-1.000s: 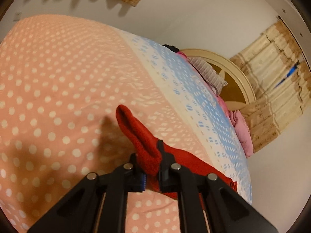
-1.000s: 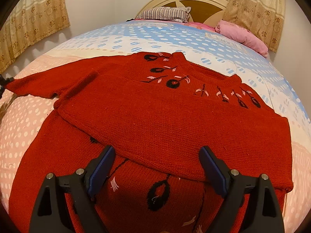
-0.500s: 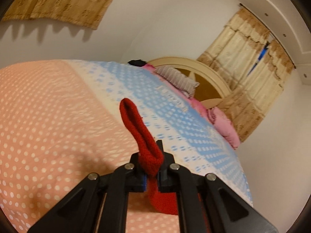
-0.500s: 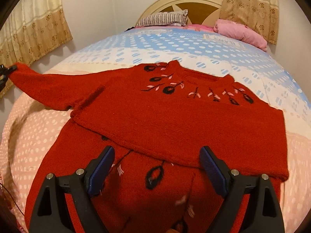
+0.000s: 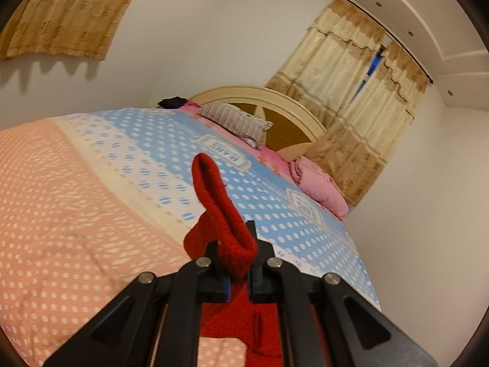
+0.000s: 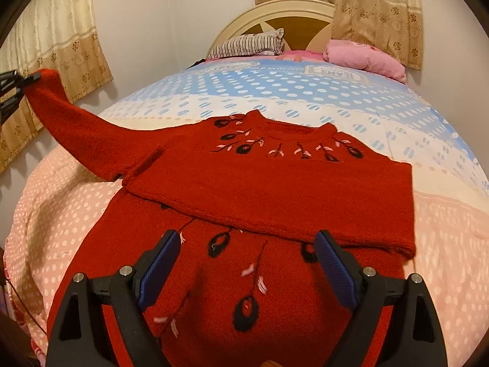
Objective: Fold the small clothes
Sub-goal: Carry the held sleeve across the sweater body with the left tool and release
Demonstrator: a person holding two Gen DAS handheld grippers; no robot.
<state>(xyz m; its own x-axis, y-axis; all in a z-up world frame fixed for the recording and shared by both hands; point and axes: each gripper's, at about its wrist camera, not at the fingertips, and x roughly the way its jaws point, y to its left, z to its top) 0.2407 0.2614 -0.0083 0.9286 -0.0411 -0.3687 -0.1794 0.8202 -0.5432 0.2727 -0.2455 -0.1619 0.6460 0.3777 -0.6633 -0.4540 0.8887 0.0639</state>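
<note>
Item: red knitted sweater (image 6: pixel 269 183), embroidered with black and pink flower motifs along the neckline and down the front. It lies front up on the bed (image 6: pixel 305 91), over the spotted bedspread where the pink part meets the blue-and-white part. One sleeve (image 6: pixel 275 202) is folded across the chest and lies flat. The other sleeve (image 6: pixel 76 125) is lifted off the bedspread and stretches up and out to the side.

Left hand-held gripper (image 5: pixel 237 278): clenched on the cuff (image 5: pixel 220 214) of the raised sleeve; the cuff loops upward from between the two fingers, and more red knit hangs below them. In the right wrist view this gripper (image 6: pixel 12 91) shows at the picture's left edge, holding the sleeve end above the bed.

Right hand-held gripper (image 6: pixel 244 272): released, fingers wide apart with blue pads (image 6: pixel 159 269) showing; it hovers over the lower front of the sweater, nothing between the fingers.

Also on the bed, at the headboard (image 6: pixel 293 15) end: a striped pillow (image 6: pixel 250 42) and a pink quilt (image 6: pixel 366 58), rolled. Patterned beige curtains (image 5: pixel 351 116) hang behind the headboard and on the side wall.

Containers: none in view.
</note>
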